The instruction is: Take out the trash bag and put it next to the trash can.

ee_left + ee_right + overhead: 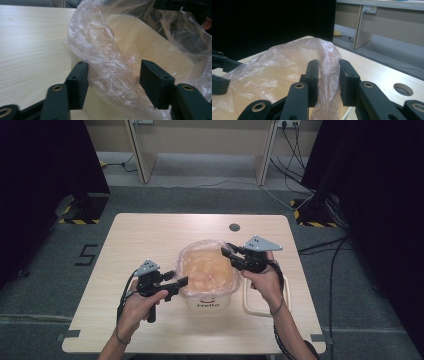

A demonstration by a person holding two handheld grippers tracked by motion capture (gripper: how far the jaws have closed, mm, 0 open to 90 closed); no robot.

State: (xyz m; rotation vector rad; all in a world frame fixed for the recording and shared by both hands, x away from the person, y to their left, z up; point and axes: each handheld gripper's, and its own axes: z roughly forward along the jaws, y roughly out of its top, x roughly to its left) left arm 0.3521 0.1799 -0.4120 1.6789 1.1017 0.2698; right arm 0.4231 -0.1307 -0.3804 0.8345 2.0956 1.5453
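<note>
So there's a white plastic bucket (207, 292) sitting near the middle of a pale wood-grain table (150, 235), with a thin clear plastic bag (207, 267) lining it. The bag is crinkly and glossy, puffed up over the rim, and it picks up a yellowish tint from the bucket wall behind it. The bucket's front has a red mark and the word "Hello" on it, and its white loop handle (250, 302) lies flat on the table at the right.

The right gripper (329, 75) has its black blocky jaws nearly together, pinching a bunched fold of the bag at the far right rim. The film runs up between the pads and droops over the top. The left gripper (113, 85) is at the near left rim with its jaws about half apart. A wad of wrinkled bag sits between them, and the left pad looks to be against it, but I can't tell if the right pad touches.

The bucket's inside is hard to make out through all that film. The left gripper view cuts off the bucket's base, and the other gripper's body is blurry at the top right there.
</note>
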